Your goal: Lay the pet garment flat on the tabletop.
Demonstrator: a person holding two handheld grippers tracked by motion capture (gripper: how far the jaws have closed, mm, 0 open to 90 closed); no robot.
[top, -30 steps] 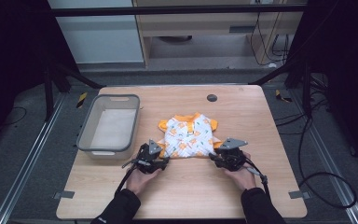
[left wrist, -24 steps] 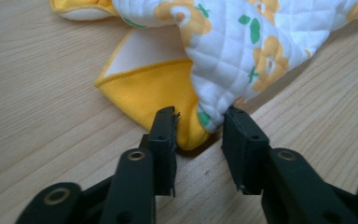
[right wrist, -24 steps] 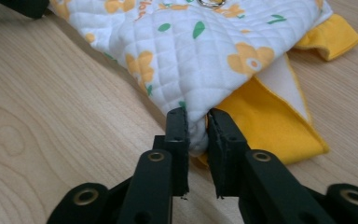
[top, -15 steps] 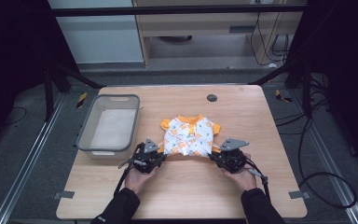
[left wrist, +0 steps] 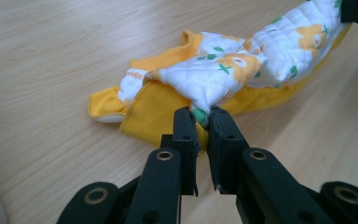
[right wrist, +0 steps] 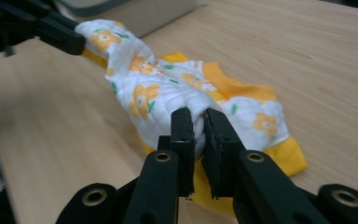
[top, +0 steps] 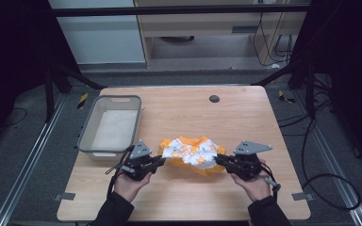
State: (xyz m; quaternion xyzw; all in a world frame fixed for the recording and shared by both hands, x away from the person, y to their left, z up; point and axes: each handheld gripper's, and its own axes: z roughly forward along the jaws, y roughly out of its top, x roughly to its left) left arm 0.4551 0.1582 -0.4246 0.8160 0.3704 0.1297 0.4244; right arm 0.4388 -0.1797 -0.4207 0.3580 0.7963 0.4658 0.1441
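A: Garment (top: 191, 153), small, white quilted with orange flower print and yellow lining, sat bunched on the wooden table (top: 245, 113), near the front edge, strung between both grippers.

B: Left side first?

A: Grey bin (top: 90, 136) stood at the table's left, just behind the left gripper (top: 160, 160). That gripper's jaws had just been closing, and they stood narrow, pinched on the garment's left end (left wrist: 204, 113). Fabric was squeezed between the pads.

B: Middle?

A: Cloth was lifted at both ends and sagged in the middle. Yellow edge (left wrist: 107, 105) lay on the wood. Dark round hole (top: 214, 98) in the tabletop was well behind it.

B: Right?

A: Right gripper (top: 218, 160) had its jaws just closing too, now narrow, clamped on a white fold at the right end (right wrist: 196, 109). In the right gripper view the other gripper (right wrist: 77, 44) held the far end, with the bin behind it.
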